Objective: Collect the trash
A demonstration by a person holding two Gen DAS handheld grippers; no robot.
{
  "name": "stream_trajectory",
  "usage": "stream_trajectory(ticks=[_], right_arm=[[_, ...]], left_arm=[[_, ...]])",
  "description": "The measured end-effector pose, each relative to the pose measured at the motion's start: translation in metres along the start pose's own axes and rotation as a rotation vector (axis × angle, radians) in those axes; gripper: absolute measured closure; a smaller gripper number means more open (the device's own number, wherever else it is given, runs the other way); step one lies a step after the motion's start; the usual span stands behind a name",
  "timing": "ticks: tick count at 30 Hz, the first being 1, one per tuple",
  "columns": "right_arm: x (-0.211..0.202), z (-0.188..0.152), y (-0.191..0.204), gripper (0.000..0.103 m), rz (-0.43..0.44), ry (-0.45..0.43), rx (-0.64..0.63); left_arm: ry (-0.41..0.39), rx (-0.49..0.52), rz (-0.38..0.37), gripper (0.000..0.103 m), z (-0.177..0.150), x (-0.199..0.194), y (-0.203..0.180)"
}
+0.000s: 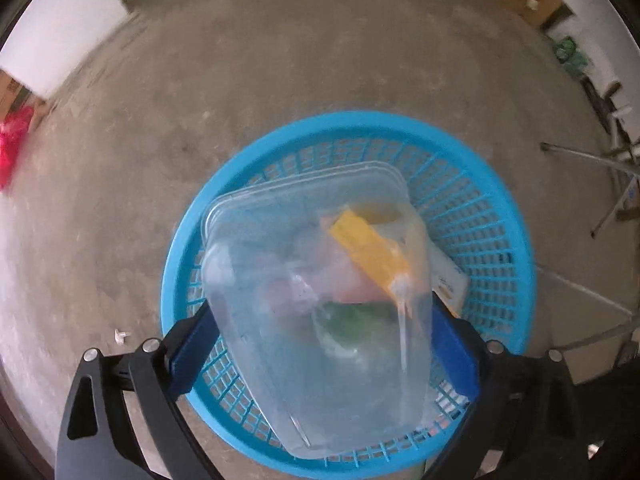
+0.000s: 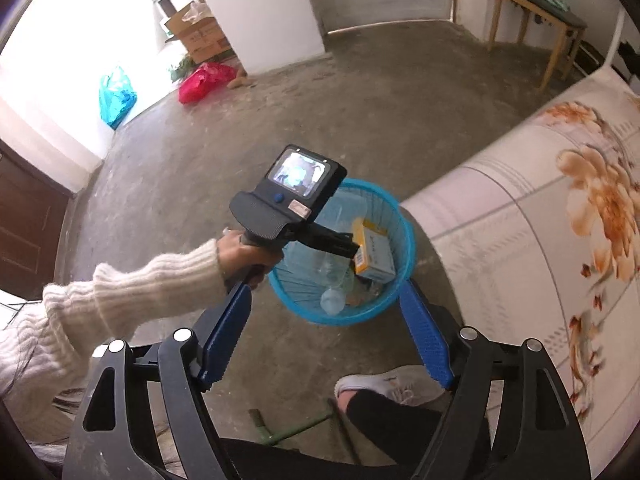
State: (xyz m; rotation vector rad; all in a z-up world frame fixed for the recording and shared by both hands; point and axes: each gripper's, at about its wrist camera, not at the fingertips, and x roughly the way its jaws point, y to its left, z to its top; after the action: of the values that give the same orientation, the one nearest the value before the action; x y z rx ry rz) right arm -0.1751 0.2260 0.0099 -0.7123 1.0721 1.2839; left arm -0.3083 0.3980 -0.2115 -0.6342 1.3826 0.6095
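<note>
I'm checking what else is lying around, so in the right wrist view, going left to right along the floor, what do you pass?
Teal plastic bag → red plastic bag → blue basket → wooden chair.
</note>
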Motion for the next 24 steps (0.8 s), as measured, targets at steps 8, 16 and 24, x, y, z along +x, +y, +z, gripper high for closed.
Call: stream_trajectory(ticks=[8, 16, 24], right_arm=[[-0.005, -0.012, 0.007, 0.027, 0.066, -0.023, -0.049], [0.002, -0.025, 0.004, 0.027, 0.094, -0.006, -0.059], [0.026, -0.036, 0.008, 0.021, 0.087, 0.056, -0.102]], left_arm=[[-0.014, -0.108, -0.083, 0.005, -0.01, -0.006, 0.02], [-0.004, -0.092, -0.145, 0.005, -0.002, 0.01, 0.014], [-0.192, -0.216, -0.086, 0.005, -0.022, -0.043, 0.024]])
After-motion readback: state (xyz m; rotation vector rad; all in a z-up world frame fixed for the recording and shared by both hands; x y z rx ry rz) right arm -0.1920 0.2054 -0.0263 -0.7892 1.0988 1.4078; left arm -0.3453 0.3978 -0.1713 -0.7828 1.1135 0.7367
